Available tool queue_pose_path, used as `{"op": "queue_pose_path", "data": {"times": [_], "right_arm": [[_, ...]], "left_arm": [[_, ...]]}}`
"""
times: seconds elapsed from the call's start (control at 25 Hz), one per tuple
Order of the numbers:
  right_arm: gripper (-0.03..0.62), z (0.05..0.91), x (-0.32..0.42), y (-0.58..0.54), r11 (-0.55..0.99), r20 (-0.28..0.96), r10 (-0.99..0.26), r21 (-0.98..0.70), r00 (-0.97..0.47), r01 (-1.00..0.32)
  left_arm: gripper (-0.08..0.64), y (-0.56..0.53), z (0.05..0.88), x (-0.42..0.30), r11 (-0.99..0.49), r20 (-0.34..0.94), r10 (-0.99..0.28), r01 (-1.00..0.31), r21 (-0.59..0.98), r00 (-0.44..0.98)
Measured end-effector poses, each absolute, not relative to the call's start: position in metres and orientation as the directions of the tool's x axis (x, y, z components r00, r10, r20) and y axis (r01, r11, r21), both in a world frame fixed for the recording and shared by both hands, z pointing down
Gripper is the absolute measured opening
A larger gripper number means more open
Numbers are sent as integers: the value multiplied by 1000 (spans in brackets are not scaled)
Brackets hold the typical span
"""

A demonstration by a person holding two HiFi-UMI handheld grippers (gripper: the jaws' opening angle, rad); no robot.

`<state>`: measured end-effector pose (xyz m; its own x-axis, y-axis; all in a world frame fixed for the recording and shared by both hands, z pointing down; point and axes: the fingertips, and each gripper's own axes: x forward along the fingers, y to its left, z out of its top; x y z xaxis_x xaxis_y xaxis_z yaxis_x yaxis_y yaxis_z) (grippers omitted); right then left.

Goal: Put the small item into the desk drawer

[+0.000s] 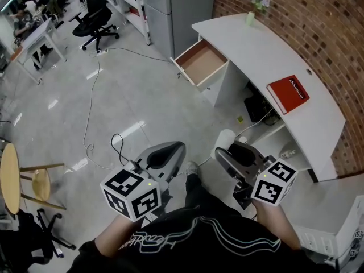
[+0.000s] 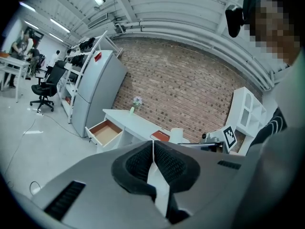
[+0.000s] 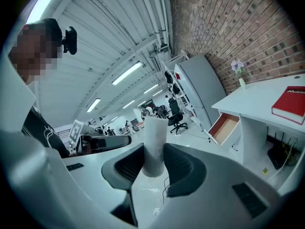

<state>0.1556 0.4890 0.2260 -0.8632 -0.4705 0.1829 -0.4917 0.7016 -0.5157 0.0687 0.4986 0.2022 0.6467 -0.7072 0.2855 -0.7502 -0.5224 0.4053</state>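
While R claw (image 3: 153, 157) grips white roll (image 3: 155, 135), drawer (image 1: 202, 60) open, well apart

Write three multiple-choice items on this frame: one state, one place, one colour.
1. The desk drawer is: A shut; B open; C taken out.
2. The red book lies: A on the desk; B in the drawer; C on the floor.
3. The tube in the right gripper is: A black; B red; C white.
Answers: B, its bare inside shows; A, it rests on the desktop; C, it looks white between the fingers.
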Motion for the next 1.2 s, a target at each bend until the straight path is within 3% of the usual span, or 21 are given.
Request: {"op": "queue_pose_path", "data": {"times": [0.64,1.2], "right_arm": [[141,270,152,219,629,192,-456,-622,-869,-467],[141,292,117,98,629,261,-472,-571,-842,-529]], "left_arm": [[29,228,238,81,-502,414,-652,-771,393,636],[29,115,272,43,-489,427,-628,-757,434,650]]}}
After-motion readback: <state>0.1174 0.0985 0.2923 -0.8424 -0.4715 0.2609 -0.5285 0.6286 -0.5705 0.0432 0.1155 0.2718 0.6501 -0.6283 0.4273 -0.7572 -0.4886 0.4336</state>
